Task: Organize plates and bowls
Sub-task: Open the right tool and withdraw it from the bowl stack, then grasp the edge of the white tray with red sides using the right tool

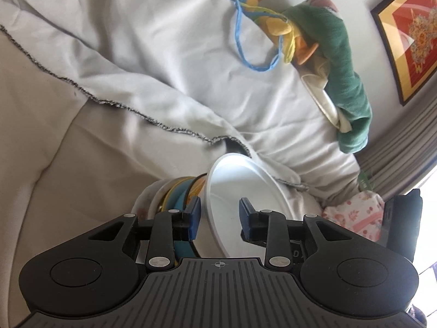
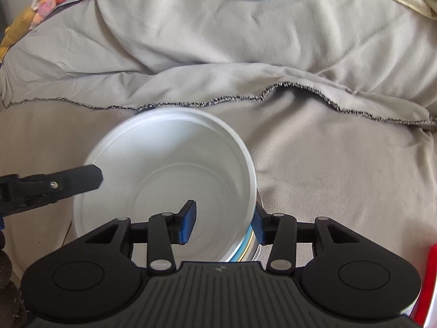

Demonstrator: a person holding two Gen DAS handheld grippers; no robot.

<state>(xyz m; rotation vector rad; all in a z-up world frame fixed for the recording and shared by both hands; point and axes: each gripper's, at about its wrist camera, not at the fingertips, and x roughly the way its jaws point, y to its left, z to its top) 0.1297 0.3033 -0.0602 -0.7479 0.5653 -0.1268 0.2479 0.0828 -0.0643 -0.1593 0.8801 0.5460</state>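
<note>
The right gripper [image 2: 224, 225] is standing with its blue-padded fingers [image 2: 188, 222] apart, straddling the near wall of the white bowl [image 2: 169, 175], one finger inside the bowl and the other just outside its rim, neither clearly pressing on it. The left gripper [image 1: 220, 220] is likewise spread apart across the same white bowl's [image 1: 240, 191] rim, one pad inside and the other against the outer side; in the right wrist view a black finger of it is reaching in over the bowl's left edge. The white bowl is sitting on top of a stack of dishes [image 1: 177, 194], whose blue and yellow rims are showing beneath it, and the stack is resting on a beige sofa cushion [image 2: 341, 169]. Behind it a pale blanket with a dark stitched hem [image 2: 300, 87] is lying in folds. Farther back a blue cord [image 1: 245, 54], a green cloth [image 1: 344, 76] and a framed red picture [image 1: 412, 35] on the wall are showing.
</note>
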